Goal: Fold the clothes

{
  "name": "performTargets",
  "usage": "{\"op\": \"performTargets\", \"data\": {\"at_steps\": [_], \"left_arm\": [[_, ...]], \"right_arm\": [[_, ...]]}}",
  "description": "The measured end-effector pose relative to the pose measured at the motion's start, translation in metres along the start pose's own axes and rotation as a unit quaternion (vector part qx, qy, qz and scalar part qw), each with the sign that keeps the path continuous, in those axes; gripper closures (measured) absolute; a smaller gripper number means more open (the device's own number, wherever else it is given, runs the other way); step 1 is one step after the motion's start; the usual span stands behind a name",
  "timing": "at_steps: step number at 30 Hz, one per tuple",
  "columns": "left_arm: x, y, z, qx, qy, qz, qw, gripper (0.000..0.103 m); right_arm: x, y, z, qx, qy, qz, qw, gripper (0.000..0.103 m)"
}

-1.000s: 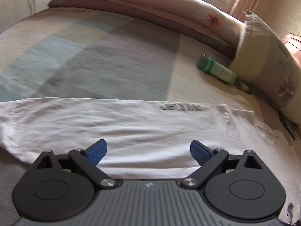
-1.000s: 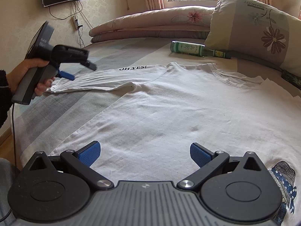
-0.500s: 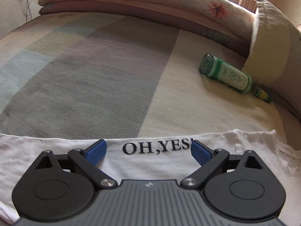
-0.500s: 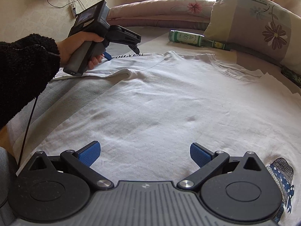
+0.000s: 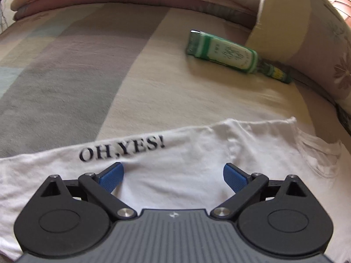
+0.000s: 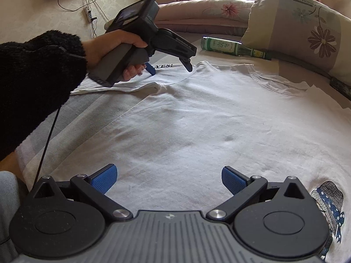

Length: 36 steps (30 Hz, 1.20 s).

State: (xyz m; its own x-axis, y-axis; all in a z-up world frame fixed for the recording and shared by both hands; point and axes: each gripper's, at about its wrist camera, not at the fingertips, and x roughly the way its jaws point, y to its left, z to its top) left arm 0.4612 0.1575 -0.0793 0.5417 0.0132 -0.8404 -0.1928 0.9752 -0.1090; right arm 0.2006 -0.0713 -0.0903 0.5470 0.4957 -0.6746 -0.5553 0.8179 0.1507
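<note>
T-shirt [image 6: 219, 120]: white, spread flat on the bed [image 5: 72, 65], covers most of the near side; collar faces the pillow [image 6: 302, 28] end, hat print near the hem on the right.
Sleeve [image 5: 153, 166]: lies out toward the bed's left edge, "OH,YES!" printed on it (first letters hidden in the right wrist view).
Left gripper [image 5: 173, 175]: right over the sleeve, blue pads spread wide, nothing btwn them. Contact w/ the fabric? can't tell.
Left hand [image 6: 118, 50]: on the grip, fuzzy black cuff behind it.
Right gripper [image 6: 169, 178]: low over the shirt's bottom part, fingers apart, empty.
Bottle [image 6: 228, 47]: green glass, on its side at the far end, neck against the pillow.
</note>
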Motion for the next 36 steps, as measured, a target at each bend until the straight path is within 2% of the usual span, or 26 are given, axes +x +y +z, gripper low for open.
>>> {"op": "performTargets", "data": {"at_steps": [2, 3, 5, 7, 11, 17, 19, 25, 27, 29, 32, 36], "left_arm": [[0.001, 0.000, 0.011, -0.016, 0.007, 0.017, 0.9997, 0.007], [-0.003, -0.004, 0.014, -0.021, 0.008, 0.004, 0.9997, 0.007], [-0.012, -0.016, 0.014, -0.020, 0.006, -0.060, 0.9980, 0.006], [-0.015, -0.036, 0.012, -0.010, 0.020, -0.118, 0.9928, 0.006], [-0.003, -0.075, 0.008, 0.002, 0.063, -0.193, 0.9792, 0.006], [0.028, -0.095, 0.008, 0.012, 0.063, -0.152, 0.9863, 0.006], [0.034, -0.096, 0.014, 0.018, 0.037, -0.138, 0.9895, 0.006], [0.047, -0.099, 0.032, 0.014, -0.006, -0.107, 0.9941, 0.005], [0.045, -0.098, 0.034, 0.004, -0.004, -0.096, 0.9954, 0.006], [0.030, -0.095, 0.031, -0.004, -0.008, -0.104, 0.9945, 0.006], [-0.002, -0.096, 0.027, 0.023, -0.009, -0.100, 0.9947, 0.006], [-0.052, -0.076, 0.025, 0.050, -0.008, -0.086, 0.9950, 0.005]], "right_arm": [[-0.001, 0.000, 0.000, -0.003, 0.002, 0.001, 1.000, 0.000], [-0.003, -0.001, 0.000, -0.002, 0.000, 0.000, 1.000, 0.000], [-0.007, -0.002, 0.001, 0.000, -0.004, -0.003, 1.000, 0.000], [-0.010, -0.004, 0.001, 0.003, -0.008, -0.003, 1.000, 0.000], [-0.012, -0.005, 0.001, 0.002, -0.005, -0.001, 1.000, 0.000], [-0.010, -0.007, 0.000, 0.006, 0.011, 0.003, 1.000, 0.000], [-0.011, -0.009, -0.001, 0.008, 0.012, 0.007, 1.000, 0.000], [-0.014, -0.014, -0.001, 0.021, 0.013, 0.011, 1.000, 0.000], [-0.014, -0.017, -0.001, 0.027, 0.012, 0.006, 1.000, 0.000], [-0.013, -0.019, -0.001, 0.032, 0.012, 0.003, 0.999, 0.000], [-0.011, -0.023, -0.001, 0.040, 0.012, -0.003, 0.999, 0.000], [-0.009, -0.028, -0.001, 0.051, 0.011, -0.010, 0.999, 0.000]]}}
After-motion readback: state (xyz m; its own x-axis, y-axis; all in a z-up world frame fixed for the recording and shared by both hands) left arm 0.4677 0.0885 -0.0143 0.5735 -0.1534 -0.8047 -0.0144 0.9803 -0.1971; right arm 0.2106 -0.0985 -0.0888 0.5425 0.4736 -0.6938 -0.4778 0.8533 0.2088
